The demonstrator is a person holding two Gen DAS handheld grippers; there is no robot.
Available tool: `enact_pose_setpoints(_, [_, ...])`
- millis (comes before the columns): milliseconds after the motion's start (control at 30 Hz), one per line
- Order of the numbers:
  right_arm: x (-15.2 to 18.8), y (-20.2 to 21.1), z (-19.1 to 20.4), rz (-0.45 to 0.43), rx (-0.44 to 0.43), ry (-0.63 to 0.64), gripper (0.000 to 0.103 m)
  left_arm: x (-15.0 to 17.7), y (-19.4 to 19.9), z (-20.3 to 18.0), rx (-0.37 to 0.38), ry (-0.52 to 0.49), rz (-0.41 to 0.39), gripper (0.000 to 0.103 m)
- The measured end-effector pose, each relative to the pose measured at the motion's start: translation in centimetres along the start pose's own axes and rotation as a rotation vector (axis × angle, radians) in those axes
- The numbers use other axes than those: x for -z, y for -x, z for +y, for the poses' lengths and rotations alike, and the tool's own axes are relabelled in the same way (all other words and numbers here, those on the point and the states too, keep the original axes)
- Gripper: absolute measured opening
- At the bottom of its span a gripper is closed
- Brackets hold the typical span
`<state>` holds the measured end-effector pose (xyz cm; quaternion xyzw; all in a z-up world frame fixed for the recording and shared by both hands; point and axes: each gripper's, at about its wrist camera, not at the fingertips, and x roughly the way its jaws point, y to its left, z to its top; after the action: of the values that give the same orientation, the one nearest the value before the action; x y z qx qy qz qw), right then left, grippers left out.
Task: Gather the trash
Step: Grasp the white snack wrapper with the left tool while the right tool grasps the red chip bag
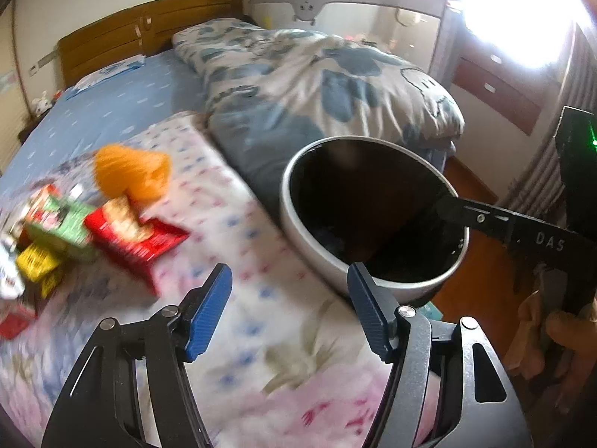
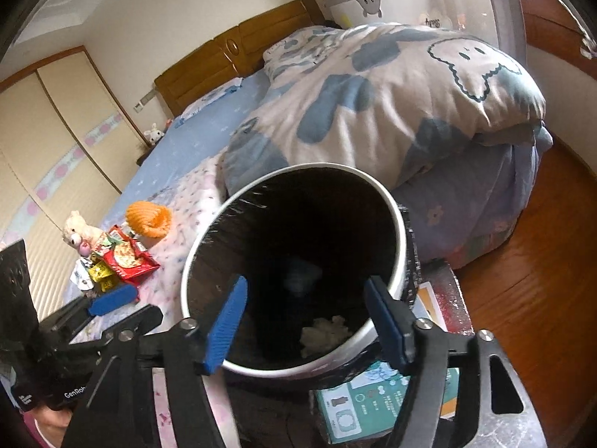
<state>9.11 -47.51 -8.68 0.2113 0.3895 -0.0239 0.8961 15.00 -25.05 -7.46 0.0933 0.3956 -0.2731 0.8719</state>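
A white trash bin [image 1: 298,231] with a black liner stands at the bed's edge. My left gripper [image 1: 289,276] hovers open and empty over the flowered sheet, just left of the bin. Further left lies a blurred trash pile: a red wrapper [image 1: 130,239], a green packet [image 1: 63,224], yellow packets [image 1: 35,265] and an orange foam net [image 1: 130,175]. My right gripper [image 2: 306,283] is open above the bin's [image 2: 395,231] mouth with nothing between its fingers. Crumpled white paper [image 2: 324,332] lies inside the bin. The red wrapper [image 2: 128,261] and orange net [image 2: 149,218] show at the left.
A folded blue-and-white duvet [image 2: 373,104] sits right behind the bin. A plush toy [image 2: 80,231] lies by the pile. A teal box [image 2: 358,403] rests on a stand under the bin. Wooden floor [image 2: 541,242] is on the right, and the headboard [image 1: 149,33] is at the far end.
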Motion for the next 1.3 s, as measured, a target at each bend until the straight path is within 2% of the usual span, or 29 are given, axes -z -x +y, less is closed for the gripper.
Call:
enact_pose_setpoints(167, [0.7, 0.4, 2.2, -0.022, -0.046, 0.007, 0.074, 2.1, 1.7, 2.8, -0.033, 0.071, -0.009, 0.068])
enact_pose_setpoints(333, [1.7, 0.2, 5.2, -0.023, -0.085, 0.043, 0.075, 3.9, 3.3, 5.8, -0.076, 0.146, -0.019, 0.068])
enact_pose_setpoints(767, [4.5, -3.0, 13.9, 0.038, -0.176, 0.191, 0.078, 7.9, 6.1, 13.9, -0.21, 0.312, -0.029, 0.068])
enact_pose_setpoints(1067, [5.3, -6.1, 18.1, 0.064, -0.203, 0.269, 0.078, 9.0, 7.0, 18.1, -0.263, 0.396, -0.036, 0.068])
enact_pose_setpoints(1300, [4.2, -7.9, 20.9, 0.059, -0.208, 0.328, 0.078, 7.7, 7.3, 20.8, -0.3, 0.44, -0.057, 0.068])
